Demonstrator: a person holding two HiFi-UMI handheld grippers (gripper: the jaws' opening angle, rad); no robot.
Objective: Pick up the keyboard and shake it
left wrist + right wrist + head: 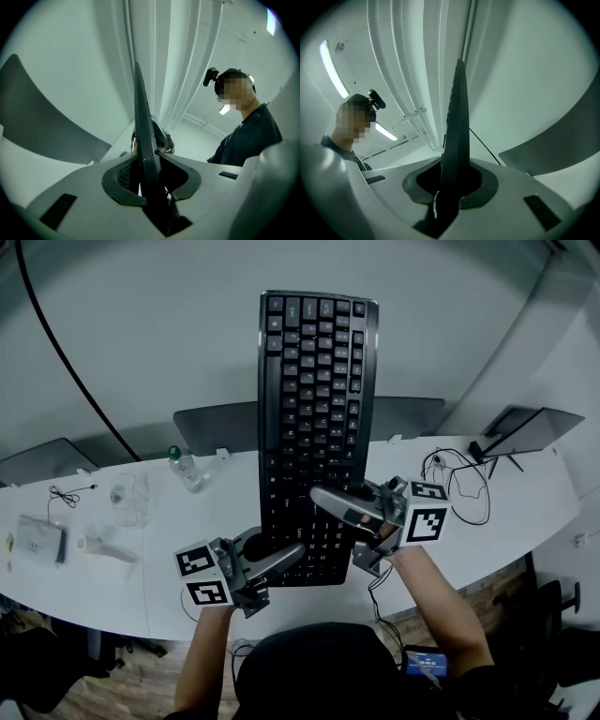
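Note:
The black keyboard (314, 418) is lifted off the white desk (112, 587), its long axis pointing away from me and its keys facing the head view. My left gripper (292, 553) is shut on the near lower left edge. My right gripper (326, 499) is shut on the right side a little higher. In the left gripper view the keyboard (142, 136) stands edge-on as a thin dark blade between the left gripper's (146, 182) pads. The right gripper view shows the same keyboard (457, 126) edge-on, clamped in the right gripper (451, 188).
On the desk behind the keyboard stand a clear bottle (187, 469), a clear container (127, 499) and small items (37, 540) at the left. Loose cables (461, 482) and a dark stand (523, 433) lie at the right. Grey chair backs (214, 427) sit beyond the desk.

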